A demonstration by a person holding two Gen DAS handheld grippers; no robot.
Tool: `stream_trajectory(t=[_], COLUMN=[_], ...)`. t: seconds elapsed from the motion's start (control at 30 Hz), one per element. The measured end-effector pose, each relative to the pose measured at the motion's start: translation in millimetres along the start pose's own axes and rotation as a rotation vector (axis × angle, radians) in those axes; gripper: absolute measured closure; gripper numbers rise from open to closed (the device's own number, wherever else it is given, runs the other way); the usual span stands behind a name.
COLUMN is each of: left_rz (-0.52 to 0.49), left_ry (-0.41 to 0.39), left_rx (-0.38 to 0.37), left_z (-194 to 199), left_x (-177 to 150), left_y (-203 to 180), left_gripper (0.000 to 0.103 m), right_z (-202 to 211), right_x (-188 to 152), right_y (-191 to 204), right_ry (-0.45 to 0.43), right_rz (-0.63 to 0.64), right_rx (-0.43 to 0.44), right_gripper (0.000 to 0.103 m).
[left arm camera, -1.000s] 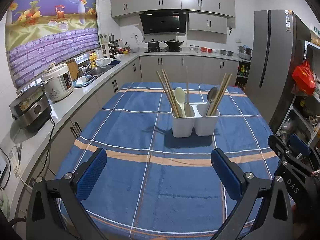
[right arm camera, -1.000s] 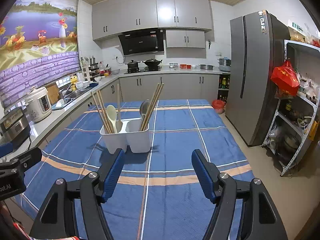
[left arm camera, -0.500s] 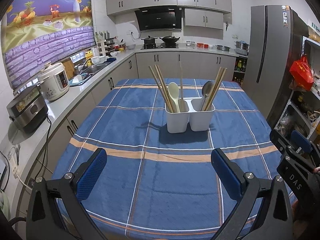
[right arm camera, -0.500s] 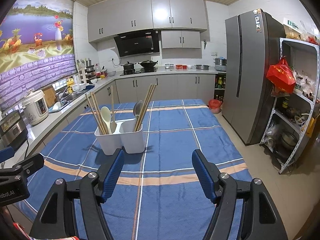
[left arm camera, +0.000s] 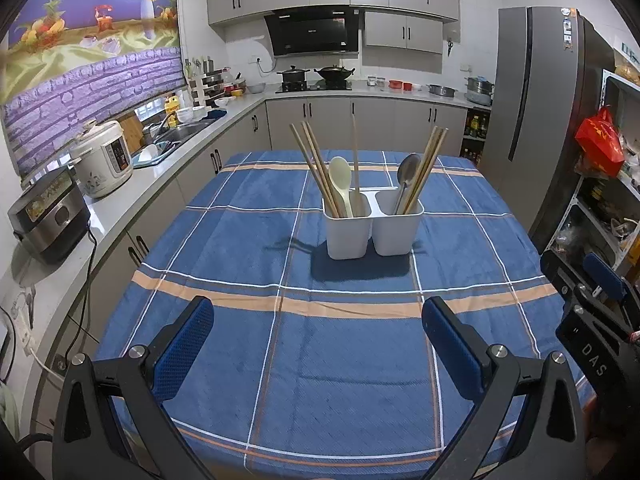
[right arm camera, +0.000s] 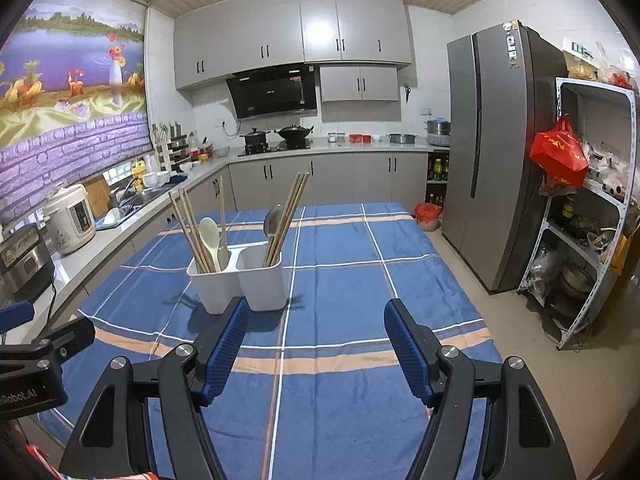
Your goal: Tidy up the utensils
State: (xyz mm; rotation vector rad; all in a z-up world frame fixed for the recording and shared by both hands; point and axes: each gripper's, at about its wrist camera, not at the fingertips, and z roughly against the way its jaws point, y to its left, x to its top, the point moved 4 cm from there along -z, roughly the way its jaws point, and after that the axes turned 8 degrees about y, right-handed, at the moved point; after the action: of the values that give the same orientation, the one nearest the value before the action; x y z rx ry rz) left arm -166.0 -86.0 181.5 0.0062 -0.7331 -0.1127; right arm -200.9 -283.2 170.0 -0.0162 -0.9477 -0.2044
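Stood upright in a white two-cup holder (left arm camera: 374,226) near the middle of the desk (left arm camera: 240,360), on its blue plaid cloth: chopsticks (left arm camera: 316,172) and a pale spoon (left arm camera: 341,184) in the left cup, a metal spoon (left arm camera: 406,178) with more chopsticks (left arm camera: 426,172) in the right. Likely sorted that way to keep handles reachable from above. Nothing loose seen on the cloth, so probably near the end of the job.

Left tongs (left arm camera: 318,344) spread wide, released, gripping nothing, hovering over bare cloth short of the holder. Right tongs (right arm camera: 316,350) likewise parted and empty, with the left pad just before the holder's base in view; contact not discernible.
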Motion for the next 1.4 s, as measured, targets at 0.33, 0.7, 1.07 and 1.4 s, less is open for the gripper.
stream_trajectory(t=[0.33,0.7,1.07,1.4], left_rz=[-0.004,0.001,0.008,0.018], left_ry=[0.005,0.021,0.039,0.002], left_rx=[0.000,-0.001,-0.013,0.061], left_z=[0,3,4,-2], left_x=[0,-10,-19,-3], left_y=[-1,5,6,31], left_gripper=[0.000,0.000,0.000,0.000], right_z=[7,12,16,5], right_x=[0,-4,-6,-2], right_y=[-2,3,4,-6], right_ry=[-0.021,-0.023,-0.030,-0.003], right_rz=[-0.008,0.001,0.006,-0.019], right_rx=[-0.002,0.009,0.014,0.059], right_gripper=[0.028,0.027,0.025,0.025])
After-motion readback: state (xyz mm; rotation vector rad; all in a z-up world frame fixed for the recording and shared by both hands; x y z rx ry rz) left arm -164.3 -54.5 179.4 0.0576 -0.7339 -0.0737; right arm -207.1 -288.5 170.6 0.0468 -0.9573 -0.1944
